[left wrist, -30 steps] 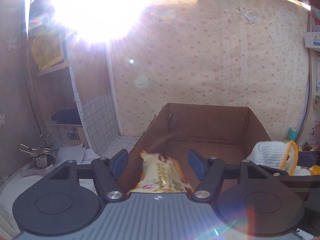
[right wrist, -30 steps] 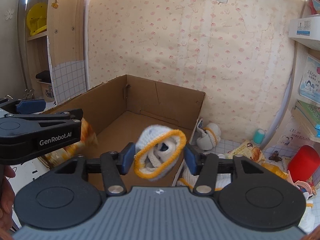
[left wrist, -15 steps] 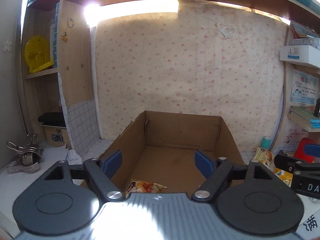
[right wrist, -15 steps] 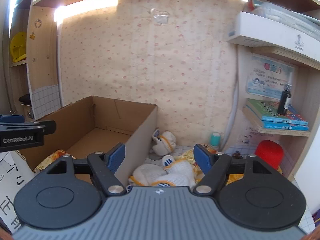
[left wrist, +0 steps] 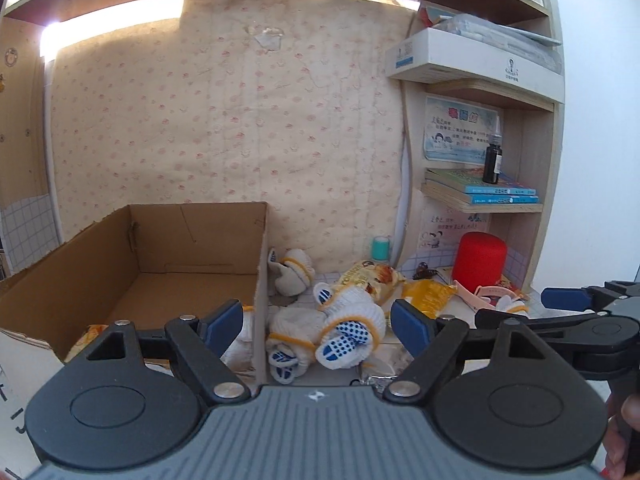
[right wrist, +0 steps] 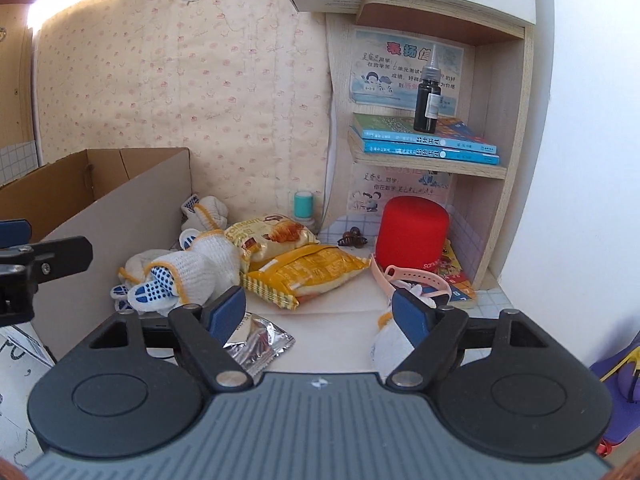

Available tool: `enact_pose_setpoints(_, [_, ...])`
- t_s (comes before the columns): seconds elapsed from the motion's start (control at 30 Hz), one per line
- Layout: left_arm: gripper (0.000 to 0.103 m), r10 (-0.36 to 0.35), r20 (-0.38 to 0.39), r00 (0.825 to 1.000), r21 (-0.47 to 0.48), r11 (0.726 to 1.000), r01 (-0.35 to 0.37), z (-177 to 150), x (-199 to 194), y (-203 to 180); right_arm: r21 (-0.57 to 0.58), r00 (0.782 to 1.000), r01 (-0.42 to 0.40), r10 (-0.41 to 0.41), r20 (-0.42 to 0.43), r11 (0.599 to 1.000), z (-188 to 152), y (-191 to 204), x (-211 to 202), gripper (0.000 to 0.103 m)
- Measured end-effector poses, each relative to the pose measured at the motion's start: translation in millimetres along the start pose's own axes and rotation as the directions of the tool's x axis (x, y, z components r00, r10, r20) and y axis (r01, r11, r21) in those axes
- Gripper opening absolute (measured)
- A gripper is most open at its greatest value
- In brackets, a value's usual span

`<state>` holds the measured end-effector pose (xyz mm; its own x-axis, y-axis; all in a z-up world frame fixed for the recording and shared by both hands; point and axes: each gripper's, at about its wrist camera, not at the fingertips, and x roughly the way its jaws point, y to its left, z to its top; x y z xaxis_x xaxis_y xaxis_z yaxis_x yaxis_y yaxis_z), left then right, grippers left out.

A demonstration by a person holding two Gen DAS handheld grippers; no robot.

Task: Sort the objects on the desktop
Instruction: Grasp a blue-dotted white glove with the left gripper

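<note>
Hand-held gripper (left wrist: 316,326) above blue-dotted white gloves (left wrist: 344,324)

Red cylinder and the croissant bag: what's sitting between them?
A small dark brown hair clip lies on the tiles between the red cylinder and croissant bag, in the right wrist view.

The left wrist camera looks forward from low over the desk, straddling the right wall of the cardboard box (left wrist: 262,280). The right wrist camera sits further right, seemingly closer to the corner shelf (right wrist: 428,158). Both share the glove pile (left wrist: 344,328) (right wrist: 188,272), snack packets and red cylinder (left wrist: 478,260) (right wrist: 412,232).
</note>
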<state>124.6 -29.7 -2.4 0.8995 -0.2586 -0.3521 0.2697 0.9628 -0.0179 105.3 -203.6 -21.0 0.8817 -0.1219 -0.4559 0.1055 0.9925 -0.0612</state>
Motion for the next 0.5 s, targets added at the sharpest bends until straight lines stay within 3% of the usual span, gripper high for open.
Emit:
enact_pose_setpoints(0.07, [0.091,0.021,0.027,0.999,0.05,0.998,-0.023,-5.5,5.9,-17.4,0.004,1.0,-0.009,0.009,-0.004,1.0,-4.4,-5.1,-0.2,0.081])
enact_pose_setpoints(0.37, [0.091,0.013,0.043,0.999,0.147,0.989,-0.019,-0.7,37.3,-56.9,0.093,0.999,0.041,-0.04,-0.01,0.995,-15.3,-45.1,2.5,0.081])
enact_pose_setpoints(0.5, [0.091,0.031,-0.006,1.0,0.151,0.988,-0.029,-9.3,66.5,-60.0,0.132,0.999,0.048,-0.047,-0.012,0.99,-21.1,-64.0,1.6,0.081])
